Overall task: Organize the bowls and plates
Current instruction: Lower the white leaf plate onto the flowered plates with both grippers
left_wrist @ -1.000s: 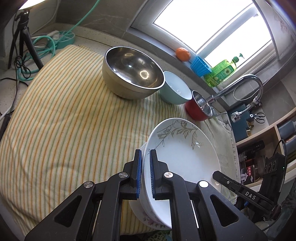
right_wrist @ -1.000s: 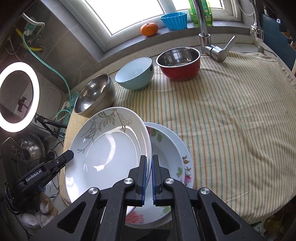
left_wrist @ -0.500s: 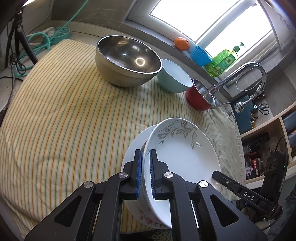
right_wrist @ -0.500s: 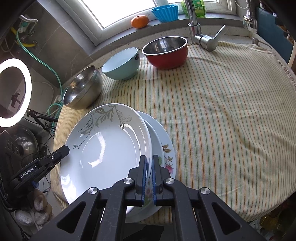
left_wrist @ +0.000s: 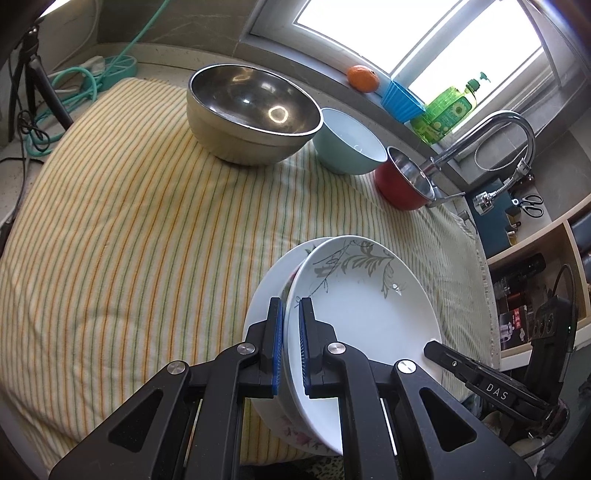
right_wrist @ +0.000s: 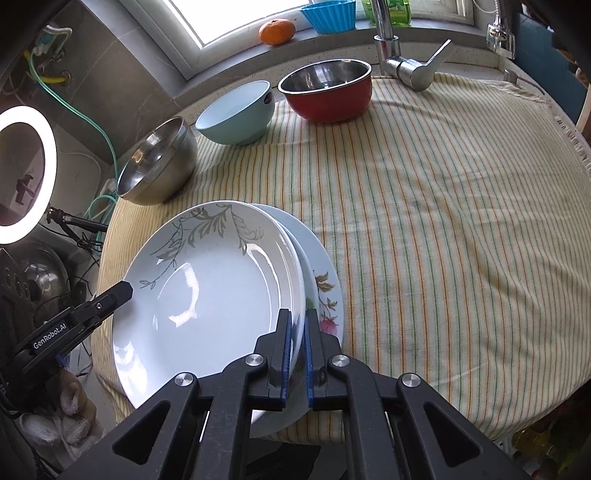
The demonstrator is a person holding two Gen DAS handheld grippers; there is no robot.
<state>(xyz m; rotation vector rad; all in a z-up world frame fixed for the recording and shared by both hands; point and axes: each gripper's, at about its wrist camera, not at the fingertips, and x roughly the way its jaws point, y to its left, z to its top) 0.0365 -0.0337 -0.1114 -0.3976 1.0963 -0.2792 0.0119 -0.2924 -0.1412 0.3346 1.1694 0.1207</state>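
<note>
A white plate with a grey leaf pattern (left_wrist: 365, 314) (right_wrist: 207, 295) is held by its rim from two sides. My left gripper (left_wrist: 291, 306) is shut on its left edge, and my right gripper (right_wrist: 297, 317) is shut on its right edge. Each gripper's tip also shows in the other view: the left gripper (right_wrist: 123, 290) and the right gripper (left_wrist: 430, 347). The plate hangs slightly tilted, close over a flower-patterned plate (right_wrist: 325, 291) (left_wrist: 266, 291) lying on the striped cloth (right_wrist: 443, 221). I cannot tell if the two plates touch.
A steel bowl (left_wrist: 251, 110), a light blue bowl (left_wrist: 347, 144) and a red bowl (left_wrist: 402, 181) stand in a row at the back of the cloth. Behind them are a tap (right_wrist: 388, 44), an orange (right_wrist: 277, 31) and a blue basket (right_wrist: 328, 14) on the sill. A ring light (right_wrist: 22, 173) stands left.
Both grippers have carried the leaf plate down and over the flower plate, so it now covers more of it. Both grips are unchanged.
</note>
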